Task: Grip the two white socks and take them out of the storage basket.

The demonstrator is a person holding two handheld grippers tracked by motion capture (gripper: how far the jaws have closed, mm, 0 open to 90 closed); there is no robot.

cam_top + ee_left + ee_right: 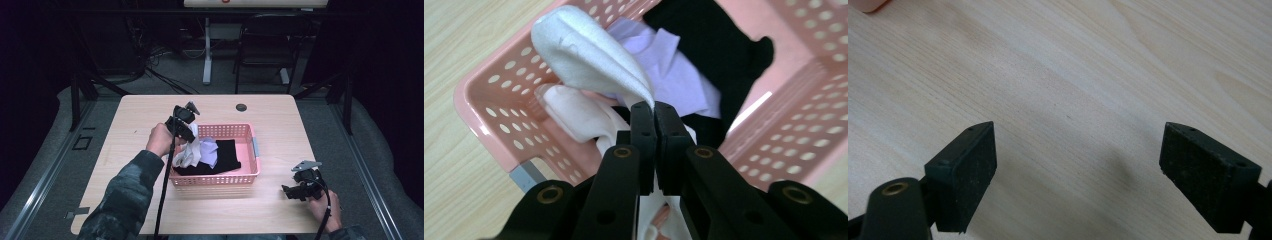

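A pink perforated basket (252, 172) stands mid-table and holds a white cloth (191, 154), a lavender cloth (210, 150) and a black cloth (228, 155). My left gripper (192, 137) hangs over the basket's left end, shut on a fold of the white cloth (584, 50), which trails down into the basket (489, 110). In the left gripper view the jaws (654, 107) meet with the fabric pinched at their tips; the lavender cloth (674, 75) and the black cloth (714, 40) lie behind. My right gripper (291, 192) rests at the table's front right, open (1078, 150) over bare wood.
The wooden table (150, 115) has a round cable hole (241, 107) behind the basket. A grey tab (255, 147) sticks out of the basket's right side. Beyond the table stand a dark chair (267, 40) and a white desk leg (207, 50).
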